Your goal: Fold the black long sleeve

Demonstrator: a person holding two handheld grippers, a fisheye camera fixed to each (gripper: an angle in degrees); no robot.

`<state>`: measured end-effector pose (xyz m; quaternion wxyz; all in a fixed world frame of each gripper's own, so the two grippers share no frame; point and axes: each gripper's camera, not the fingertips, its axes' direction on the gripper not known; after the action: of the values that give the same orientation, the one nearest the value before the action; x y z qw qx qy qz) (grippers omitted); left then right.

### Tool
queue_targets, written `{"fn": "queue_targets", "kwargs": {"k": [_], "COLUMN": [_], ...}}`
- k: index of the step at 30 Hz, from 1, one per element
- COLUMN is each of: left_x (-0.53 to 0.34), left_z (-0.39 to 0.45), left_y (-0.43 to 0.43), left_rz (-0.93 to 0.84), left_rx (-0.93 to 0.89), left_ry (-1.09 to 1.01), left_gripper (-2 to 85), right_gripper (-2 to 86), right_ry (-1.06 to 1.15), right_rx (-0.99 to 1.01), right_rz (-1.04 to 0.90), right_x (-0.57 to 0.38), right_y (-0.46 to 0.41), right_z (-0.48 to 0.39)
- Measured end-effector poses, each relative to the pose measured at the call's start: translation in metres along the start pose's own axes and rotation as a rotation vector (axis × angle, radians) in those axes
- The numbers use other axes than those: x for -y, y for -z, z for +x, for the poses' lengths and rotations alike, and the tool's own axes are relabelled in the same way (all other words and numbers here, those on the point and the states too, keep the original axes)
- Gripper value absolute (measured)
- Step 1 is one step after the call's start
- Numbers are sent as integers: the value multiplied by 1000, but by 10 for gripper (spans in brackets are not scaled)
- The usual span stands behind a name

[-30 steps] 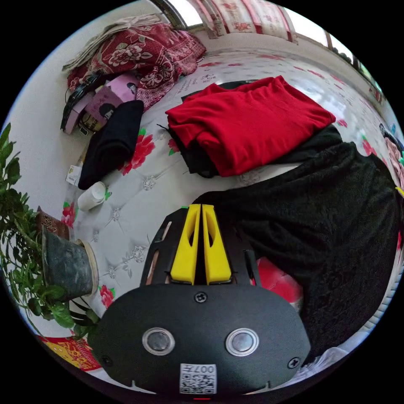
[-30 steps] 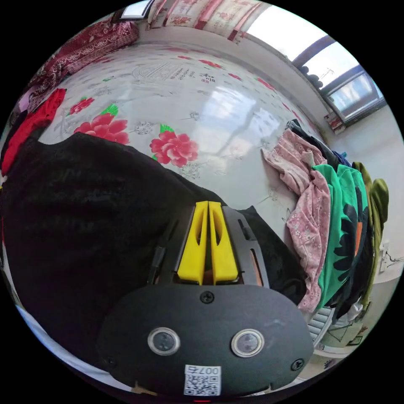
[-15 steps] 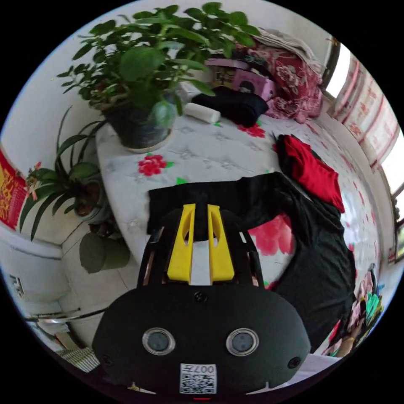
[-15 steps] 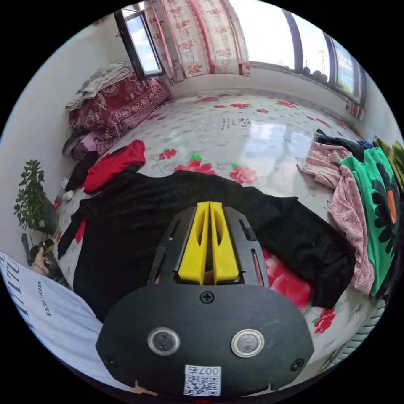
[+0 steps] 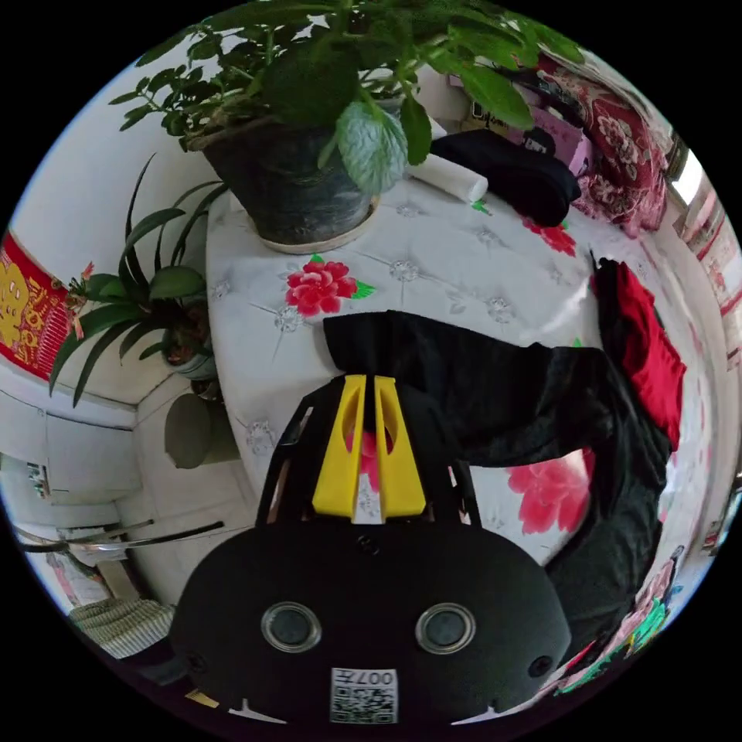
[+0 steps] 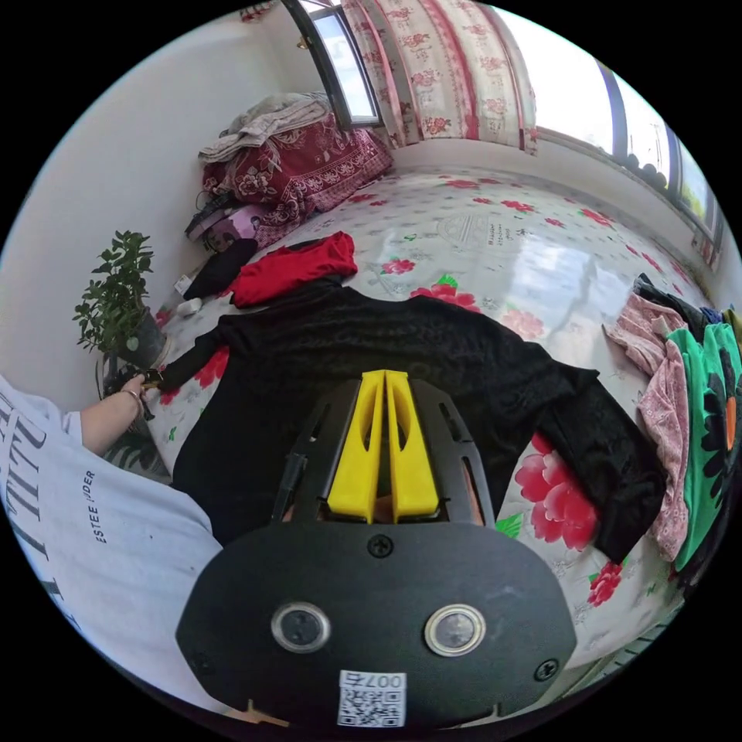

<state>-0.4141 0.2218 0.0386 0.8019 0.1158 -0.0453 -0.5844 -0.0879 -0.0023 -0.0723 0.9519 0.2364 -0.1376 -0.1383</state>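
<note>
black long sleeve cuff pinched by left hand-held gripper; right hand-held gripper closed, empty.

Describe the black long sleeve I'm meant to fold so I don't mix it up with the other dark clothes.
On the flowered bed cover, find the black long sleeve spread flat near the front edge, both sleeves stretched out sideways. The folded red garment lies just beyond it. The other dark garment, by the potted plant, is a small folded bundle; this one lies open.
</note>
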Motion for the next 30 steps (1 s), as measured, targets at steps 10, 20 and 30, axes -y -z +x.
{"fn": "queue_targets", "kwargs": {"k": [10,20,30], "left_x": [29,14,-227], "left_z": [-1,141,311], "left_y": [202,246,168], "left_rz": [544,540,40], "left_rx": [-515,-895,-1049], "left_ry": [-326,-653,-1385], "left_gripper": [-7,-1,108], "right_gripper": [-3,-3,10], "right_ry": [-58,-113,-455], "right_rx": [-17,-13,-75], "right_rz": [3,53,16], "right_x": [-29,-33,-76], "right_y": [17,31,30], "right_z": [30,51,129]}}
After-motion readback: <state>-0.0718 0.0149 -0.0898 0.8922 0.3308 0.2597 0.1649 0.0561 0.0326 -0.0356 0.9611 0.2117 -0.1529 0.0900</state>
